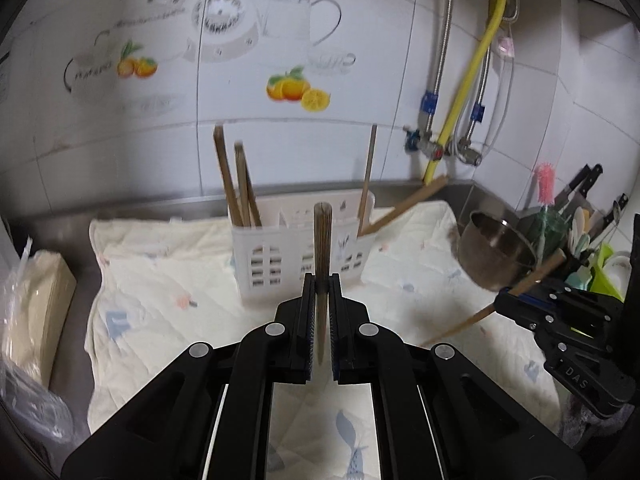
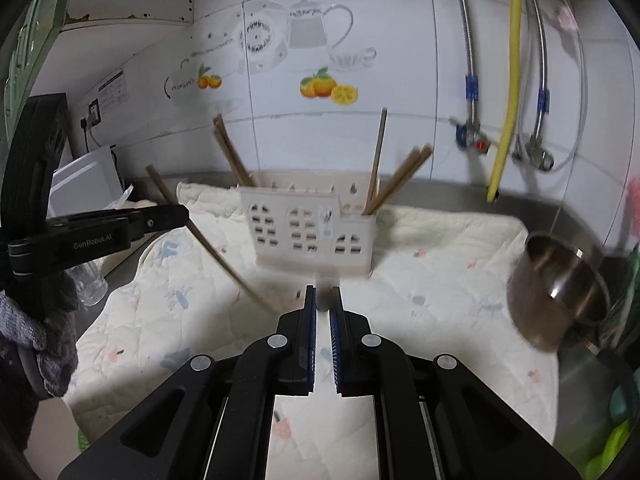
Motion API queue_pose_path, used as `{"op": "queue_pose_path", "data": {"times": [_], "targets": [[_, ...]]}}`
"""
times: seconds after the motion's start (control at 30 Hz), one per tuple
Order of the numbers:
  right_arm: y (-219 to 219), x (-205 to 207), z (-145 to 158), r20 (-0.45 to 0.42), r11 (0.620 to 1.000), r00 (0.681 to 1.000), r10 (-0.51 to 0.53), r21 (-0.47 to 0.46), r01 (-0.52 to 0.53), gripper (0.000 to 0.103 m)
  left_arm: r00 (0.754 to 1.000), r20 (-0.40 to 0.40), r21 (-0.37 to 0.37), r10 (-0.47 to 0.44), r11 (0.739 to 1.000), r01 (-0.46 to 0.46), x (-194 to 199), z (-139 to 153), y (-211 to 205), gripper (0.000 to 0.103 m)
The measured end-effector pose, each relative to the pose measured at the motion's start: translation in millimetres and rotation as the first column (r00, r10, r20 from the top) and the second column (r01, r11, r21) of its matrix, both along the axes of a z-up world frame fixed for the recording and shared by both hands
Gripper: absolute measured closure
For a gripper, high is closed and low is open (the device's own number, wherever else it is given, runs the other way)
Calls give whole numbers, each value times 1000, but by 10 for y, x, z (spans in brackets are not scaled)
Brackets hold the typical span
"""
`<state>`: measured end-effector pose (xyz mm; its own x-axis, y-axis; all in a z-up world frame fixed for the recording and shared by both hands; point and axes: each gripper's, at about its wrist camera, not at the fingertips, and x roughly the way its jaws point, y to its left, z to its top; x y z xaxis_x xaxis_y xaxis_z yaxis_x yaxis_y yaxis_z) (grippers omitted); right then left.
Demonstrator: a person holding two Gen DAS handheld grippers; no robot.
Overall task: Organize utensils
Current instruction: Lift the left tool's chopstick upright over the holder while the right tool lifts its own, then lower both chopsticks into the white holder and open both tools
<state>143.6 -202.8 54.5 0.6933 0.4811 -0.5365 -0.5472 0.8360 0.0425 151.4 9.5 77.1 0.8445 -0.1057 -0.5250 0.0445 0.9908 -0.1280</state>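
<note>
The left hand-held gripper [image 1: 321, 280] pinches a brown wooden chopstick [image 1: 322, 248] upright in front of the white slotted plastic utensil holder [image 1: 296, 258]. The right hand-held gripper [image 2: 324, 292], nearly closed, clamps another brown chopstick [image 1: 532, 278] right of that holder.

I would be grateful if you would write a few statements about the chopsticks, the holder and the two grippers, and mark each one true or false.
1. The left gripper is shut on a chopstick. True.
2. The right gripper holds nothing. False: the left wrist view shows it clamped on another chopstick.
3. The white holder lies on its side. False: it stands upright on the quilted cloth.
4. Chopsticks already stand in both end compartments of the holder. True.
5. The steel pot is to the left of the holder. False: it is to the right.
</note>
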Motion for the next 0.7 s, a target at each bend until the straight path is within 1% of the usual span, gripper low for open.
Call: {"op": "queue_pose_path", "data": {"times": [0.1, 0.2, 0.43, 0.53, 0.7], "targets": [[32, 104, 161, 20, 1000, 1000, 14, -10, -14, 97, 999, 38, -3, -4, 1000, 4, 44, 226, 29, 98], [60, 245, 351, 39, 1000, 999, 22, -10, -21, 97, 996, 89, 12, -3, 1000, 2, 94, 489, 46, 98], [131, 627, 876, 70, 999, 997, 39, 32, -42, 97, 986, 168, 31, 17, 999, -23, 331, 981, 123, 98], [160, 800, 1063, 75, 998, 997, 34, 50, -38, 97, 980, 196, 49, 37, 998, -47, 468, 1118, 156, 98], [234, 1054, 1199, 85, 998, 996, 13, 58, -18, 97, 978, 197, 49, 67, 996, -78, 675, 1140, 237, 98]]}}
